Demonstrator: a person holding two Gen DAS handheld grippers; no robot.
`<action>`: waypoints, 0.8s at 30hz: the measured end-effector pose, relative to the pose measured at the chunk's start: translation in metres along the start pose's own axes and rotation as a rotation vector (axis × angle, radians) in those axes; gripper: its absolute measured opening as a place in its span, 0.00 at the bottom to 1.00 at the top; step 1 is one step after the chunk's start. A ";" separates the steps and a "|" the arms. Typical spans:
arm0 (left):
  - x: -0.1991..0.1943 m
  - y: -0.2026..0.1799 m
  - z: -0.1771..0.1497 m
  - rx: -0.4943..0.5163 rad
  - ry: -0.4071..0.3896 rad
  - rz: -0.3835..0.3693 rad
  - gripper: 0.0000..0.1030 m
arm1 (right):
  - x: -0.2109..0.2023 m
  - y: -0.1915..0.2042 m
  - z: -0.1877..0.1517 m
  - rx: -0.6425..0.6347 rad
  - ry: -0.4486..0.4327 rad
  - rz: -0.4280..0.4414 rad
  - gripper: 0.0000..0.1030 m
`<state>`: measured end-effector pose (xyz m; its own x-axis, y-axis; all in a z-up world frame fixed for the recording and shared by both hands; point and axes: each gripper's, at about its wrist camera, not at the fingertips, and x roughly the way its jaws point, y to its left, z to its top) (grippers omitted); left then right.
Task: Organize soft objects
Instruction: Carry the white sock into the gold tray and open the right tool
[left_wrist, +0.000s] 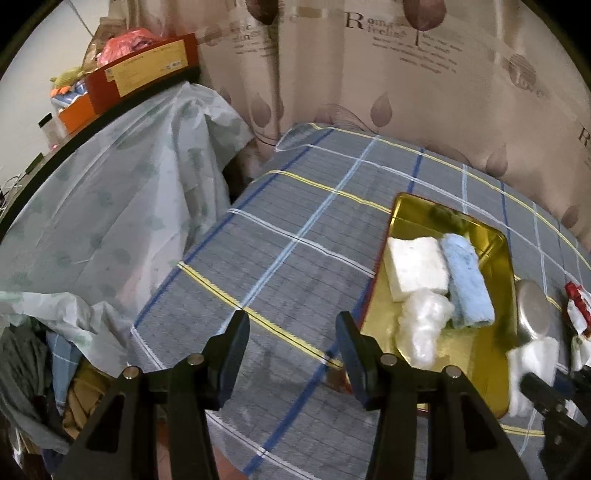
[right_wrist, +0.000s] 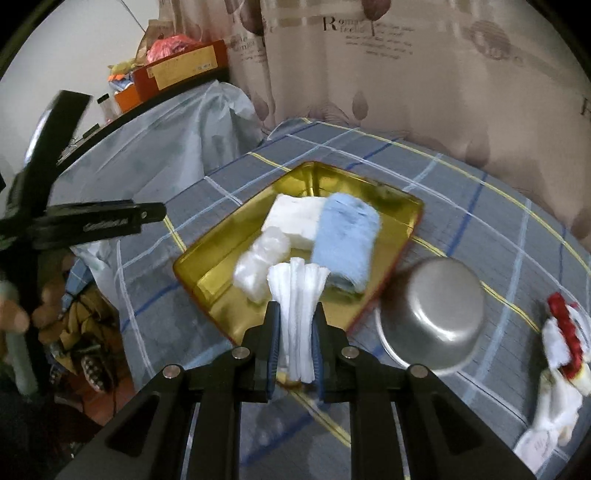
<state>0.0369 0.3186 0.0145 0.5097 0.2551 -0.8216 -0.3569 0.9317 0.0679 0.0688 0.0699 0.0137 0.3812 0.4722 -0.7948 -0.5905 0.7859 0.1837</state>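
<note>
A: Any writing you can read?

B: The beige curtain (left_wrist: 424, 92) behind carries dark script. Only a big "R" and the start of a word, "Roma", come clear, with "love" further right; the rest is too blurred. A red box (left_wrist: 147, 70) on the high shelf at the left has a yellow label, its print too small to read. In the right wrist view the black arm of the left tool bears pale lettering that I cannot make out.

A: And the surface?

B: The counter (left_wrist: 295, 229) is covered in a grey checked cloth with blue, white and yellow lines. Left of it hangs a pale plastic sheet (left_wrist: 122, 192) with faint green shapes, clutter heaped below.

A: Where are the soft things?

B: In the gold tray (right_wrist: 207, 269) lie a white foam block (right_wrist: 291, 218), a rolled blue towel (right_wrist: 347, 240) and a crumpled clear plastic wad (right_wrist: 258, 266), all touching. Just right of the tray sits an upturned steel bowl (right_wrist: 432, 314). Further right lies a red and white soft item (right_wrist: 561, 332).

A: The tools?

B: The right tool (right_wrist: 297, 343) pinches a folded white cloth (right_wrist: 299, 295) near the tray's front edge. The left tool (left_wrist: 291, 332) stands half wide with nothing between its fingers, over bare cloth left of the tray.
</note>
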 end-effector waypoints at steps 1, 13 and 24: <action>0.000 0.002 0.000 -0.005 0.000 0.001 0.48 | 0.008 0.003 0.004 -0.010 0.011 -0.009 0.14; -0.010 0.005 0.003 -0.022 -0.014 -0.021 0.48 | 0.066 0.007 0.023 -0.001 0.064 -0.068 0.18; -0.015 -0.010 0.001 0.006 -0.015 -0.053 0.48 | 0.036 0.010 0.026 0.015 -0.044 -0.084 0.72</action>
<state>0.0337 0.3053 0.0262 0.5392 0.2091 -0.8158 -0.3243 0.9455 0.0280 0.0954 0.1053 0.0021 0.4598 0.4210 -0.7819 -0.5442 0.8293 0.1265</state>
